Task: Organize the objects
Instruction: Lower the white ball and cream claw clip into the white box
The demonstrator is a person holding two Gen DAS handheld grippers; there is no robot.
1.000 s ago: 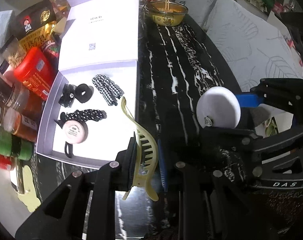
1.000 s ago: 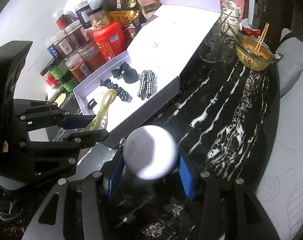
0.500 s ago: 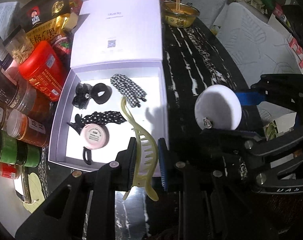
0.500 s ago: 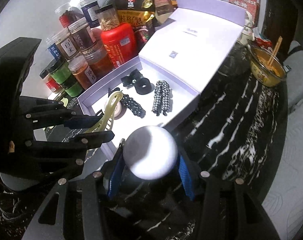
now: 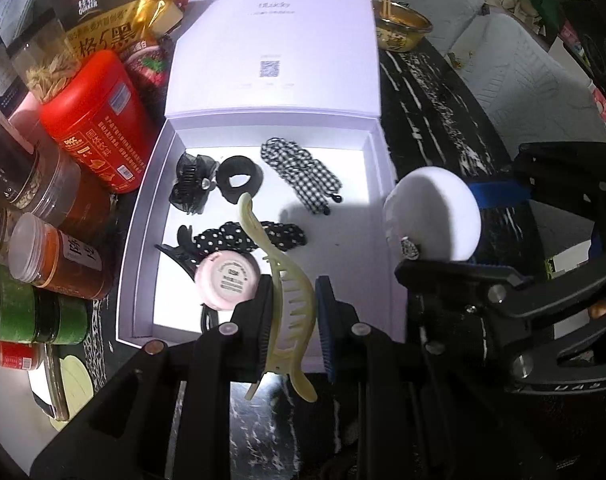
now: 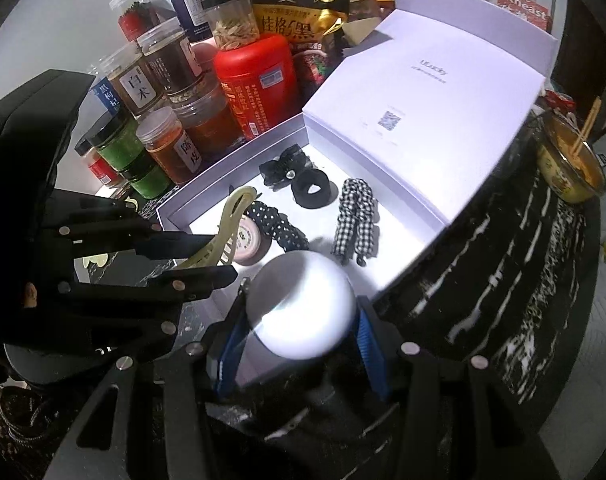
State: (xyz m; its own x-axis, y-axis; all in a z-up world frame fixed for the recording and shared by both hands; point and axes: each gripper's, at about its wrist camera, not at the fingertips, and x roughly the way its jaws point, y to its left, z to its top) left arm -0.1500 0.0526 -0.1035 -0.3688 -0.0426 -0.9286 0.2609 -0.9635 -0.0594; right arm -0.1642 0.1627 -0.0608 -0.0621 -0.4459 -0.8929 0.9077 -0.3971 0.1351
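My left gripper [image 5: 293, 312] is shut on a pale yellow claw hair clip [image 5: 281, 280], held over the near edge of an open white box [image 5: 145, 208]. My right gripper [image 6: 299, 328] is shut on a round white compact [image 6: 301, 306], just at the box's near right corner [image 6: 395, 284]. Inside the box lie a black claw clip [image 5: 191, 188], a black scrunchie [image 5: 239, 178], a checked scrunchie [image 5: 303, 174], a polka-dot clip [image 5: 239, 236] and a pink round tin [image 5: 227, 280]. The right gripper with the compact [image 5: 431, 216] shows right of the box in the left wrist view.
Jars [image 6: 167, 148], a red canister [image 5: 93, 120] and food bags [image 6: 299, 4] crowd the box's left side. The box lid [image 5: 275, 40] lies open behind it. A yellow bowl with chopsticks [image 6: 571, 160] stands on the black marbled table [image 6: 503, 240] at the far right.
Both grippers have carried their loads leftward across the table towards the box; the box now lies right under the yellow clip and beside the compact. Neither grip has altered.
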